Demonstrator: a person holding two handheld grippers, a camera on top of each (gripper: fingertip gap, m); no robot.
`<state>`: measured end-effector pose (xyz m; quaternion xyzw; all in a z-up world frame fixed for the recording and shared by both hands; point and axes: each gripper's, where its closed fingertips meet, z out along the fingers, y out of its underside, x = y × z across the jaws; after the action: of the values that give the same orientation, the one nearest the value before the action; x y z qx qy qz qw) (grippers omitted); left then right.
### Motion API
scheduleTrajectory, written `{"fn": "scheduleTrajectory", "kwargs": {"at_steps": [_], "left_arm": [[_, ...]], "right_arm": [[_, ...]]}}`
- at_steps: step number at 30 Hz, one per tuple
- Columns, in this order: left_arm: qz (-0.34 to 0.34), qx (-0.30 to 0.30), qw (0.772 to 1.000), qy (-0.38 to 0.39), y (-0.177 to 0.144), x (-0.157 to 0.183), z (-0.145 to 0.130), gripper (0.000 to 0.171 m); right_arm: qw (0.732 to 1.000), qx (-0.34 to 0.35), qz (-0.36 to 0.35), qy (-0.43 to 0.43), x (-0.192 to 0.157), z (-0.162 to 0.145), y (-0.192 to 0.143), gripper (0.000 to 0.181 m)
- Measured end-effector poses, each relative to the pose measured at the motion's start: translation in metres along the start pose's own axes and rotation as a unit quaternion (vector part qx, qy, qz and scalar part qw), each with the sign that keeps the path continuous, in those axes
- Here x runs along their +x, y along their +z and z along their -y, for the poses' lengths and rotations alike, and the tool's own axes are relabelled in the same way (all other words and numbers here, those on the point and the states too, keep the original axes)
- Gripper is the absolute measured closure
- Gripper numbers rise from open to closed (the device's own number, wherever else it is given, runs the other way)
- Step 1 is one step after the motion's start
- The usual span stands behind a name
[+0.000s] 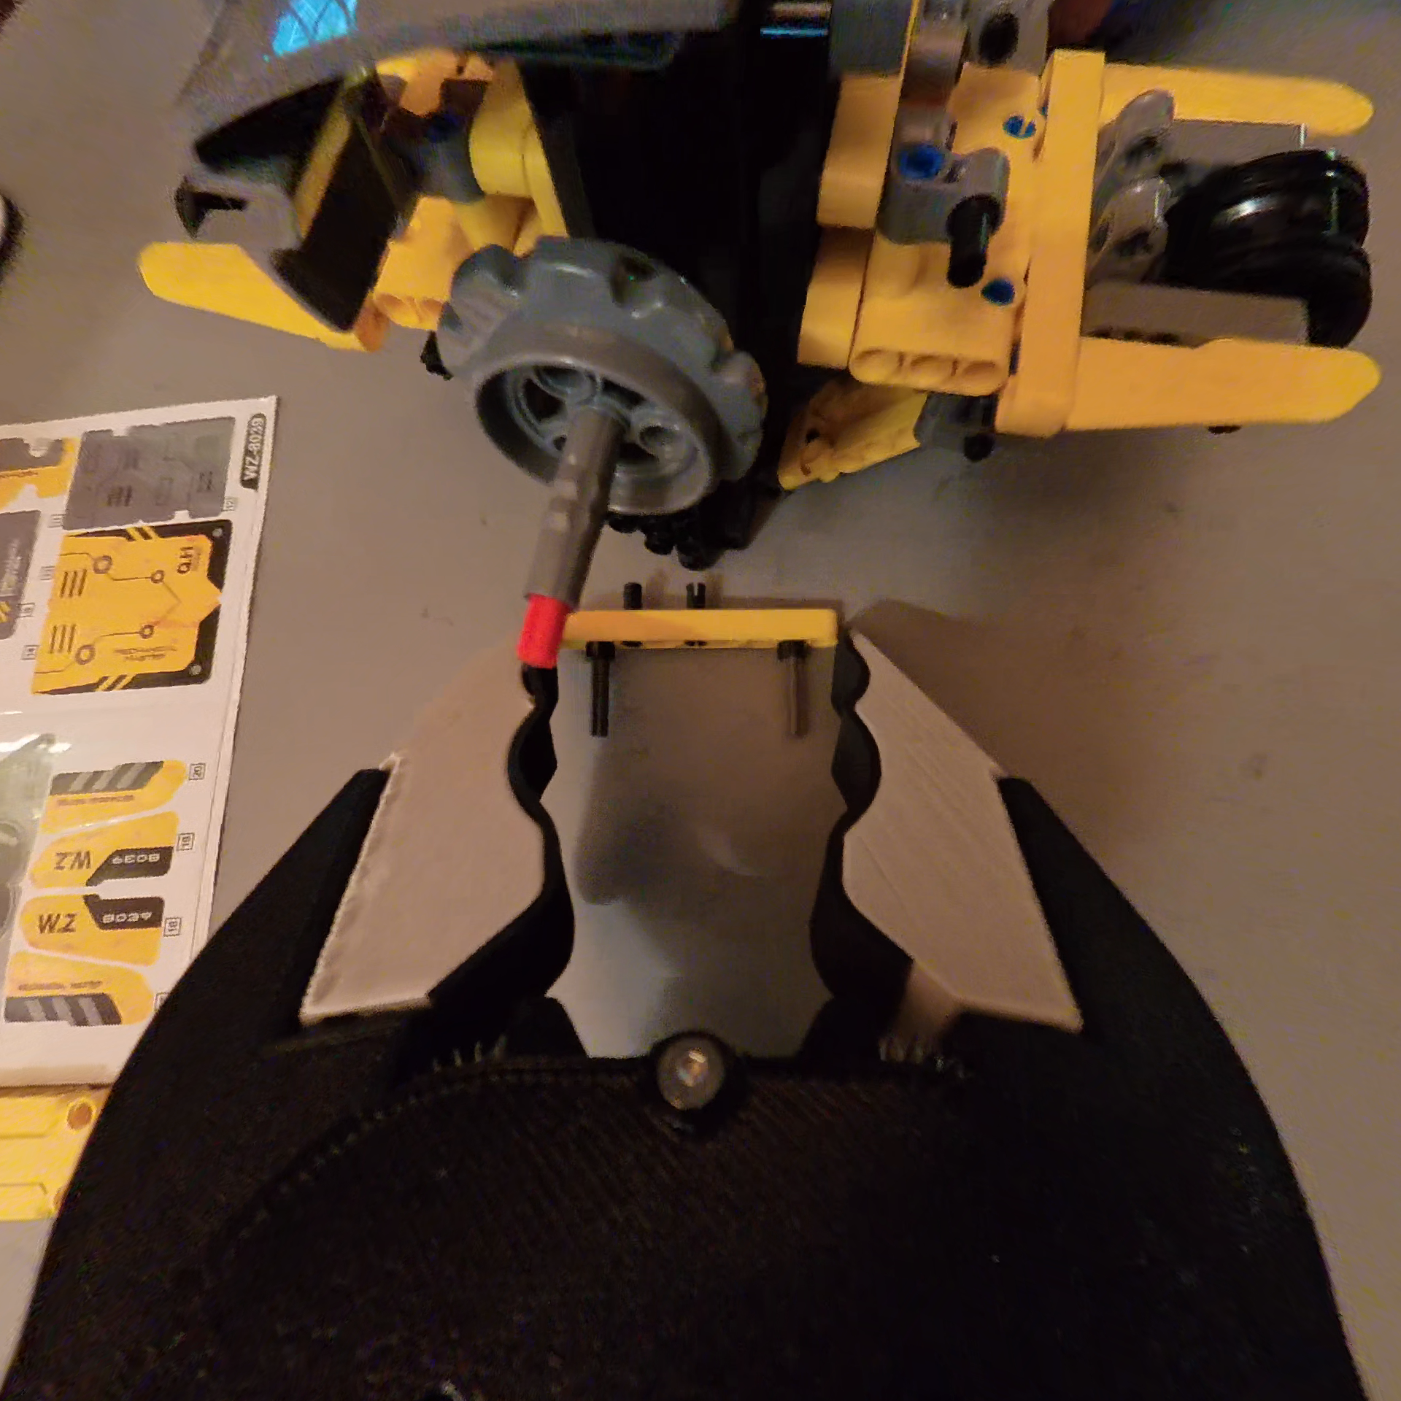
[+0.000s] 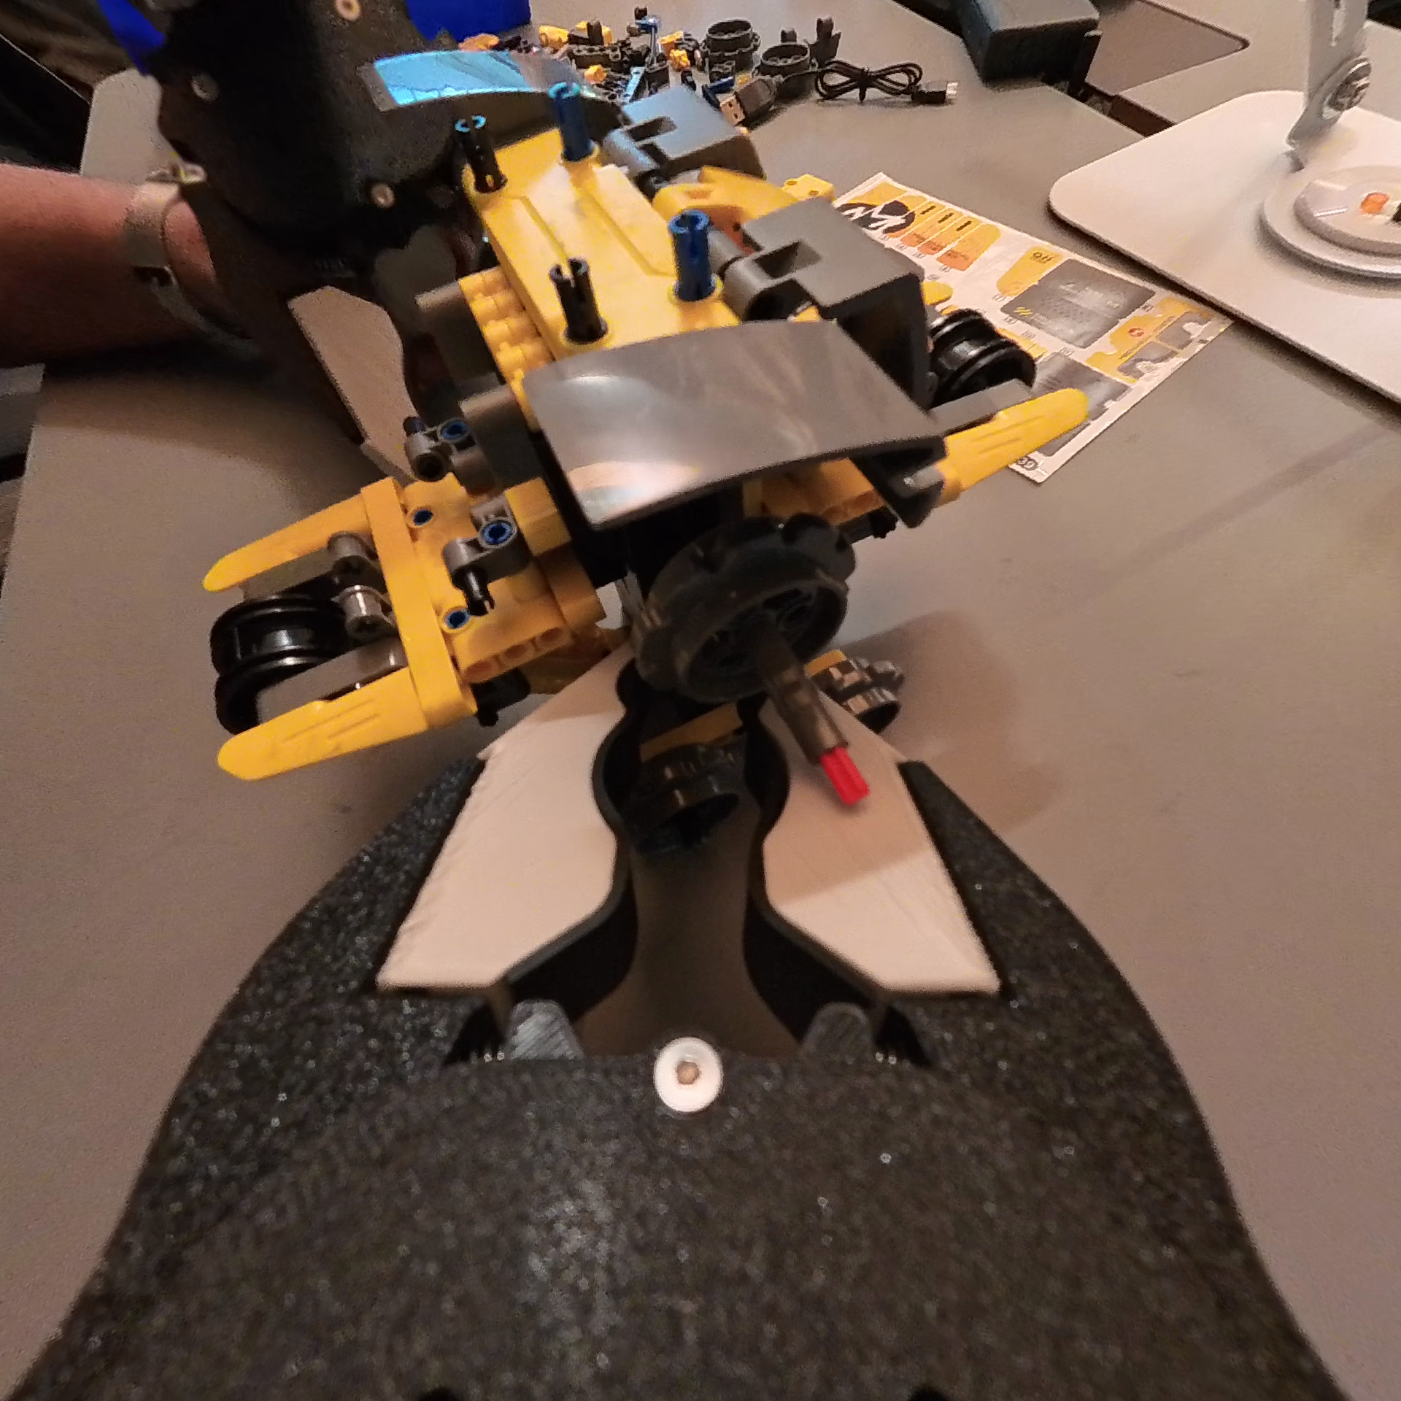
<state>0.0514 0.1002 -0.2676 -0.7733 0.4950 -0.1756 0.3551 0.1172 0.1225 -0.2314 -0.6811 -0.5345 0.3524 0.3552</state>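
My left gripper (image 1: pixel 701 644) is shut on a flat yellow beam (image 1: pixel 701 628) with black pins, held crosswise between its fingertips above the grey table (image 1: pixel 1137 682). Just beyond it is a yellow and grey brick vehicle (image 1: pixel 932 303). Its grey wheel hub (image 1: pixel 606 364) carries an axle with a red tip (image 1: pixel 540 633) beside my left finger. My right gripper (image 2: pixel 682 728) is closed around a black-and-yellow part (image 2: pixel 686 781) under the vehicle's (image 2: pixel 576 227) hub (image 2: pixel 743 606). The red tip (image 2: pixel 845 773) lies over its right finger. A second gripper (image 2: pixel 303 152), held by a person's arm (image 2: pixel 68 258), is at the vehicle's far left side.
A sticker sheet (image 1: pixel 129 682) lies left of my left gripper and also shows in the right wrist view (image 2: pixel 1046 303). Loose small bricks (image 2: pixel 720 53) and a black cable (image 2: pixel 872 79) lie at the table's far edge. A white monitor base (image 2: pixel 1213 212) stands at the right. My hands' fingertips stand some 9 cm from each other. Both grippers' tips are roughly 30 cm from the white monitor base (image 2: pixel 1213 212).
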Motion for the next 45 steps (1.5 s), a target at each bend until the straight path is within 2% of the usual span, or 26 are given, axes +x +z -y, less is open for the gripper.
{"fn": "scheduleTrajectory", "kwargs": {"at_steps": [6,14,19,21,24,29,45], "left_arm": [[-0.061,-0.008,0.998,-0.017,-0.005,0.012,-0.004,0.099],[-0.065,-0.009,0.998,-0.023,-0.005,0.011,-0.009,0.082],[-0.053,-0.011,0.998,-0.015,-0.002,0.014,-0.007,0.086],[-0.05,-0.007,0.999,-0.017,-0.002,0.014,-0.004,0.097],[-0.052,-0.001,0.998,-0.022,-0.003,0.013,-0.003,0.098],[-0.048,0.045,0.997,-0.045,-0.011,0.002,0.009,0.098],[-0.079,0.053,0.995,-0.02,-0.013,0.015,0.012,0.098]], "right_arm": [[1.0,0.0,0.002,0.002,0.0,0.0,0.0,0.16],[1.0,0.0,0.001,0.0,0.0,0.0,0.0,0.16],[1.0,0.0,-0.001,-0.001,0.0,0.0,0.0,0.16],[1.0,0.0,-0.001,-0.002,0.0,0.0,0.0,0.16],[1.0,-0.001,-0.002,-0.003,0.0,0.0,0.0,0.16],[1.0,-0.004,0.014,-0.013,-0.006,-0.001,0.001,0.161],[0.999,-0.008,0.047,-0.026,-0.017,-0.002,0.001,0.162]]}}
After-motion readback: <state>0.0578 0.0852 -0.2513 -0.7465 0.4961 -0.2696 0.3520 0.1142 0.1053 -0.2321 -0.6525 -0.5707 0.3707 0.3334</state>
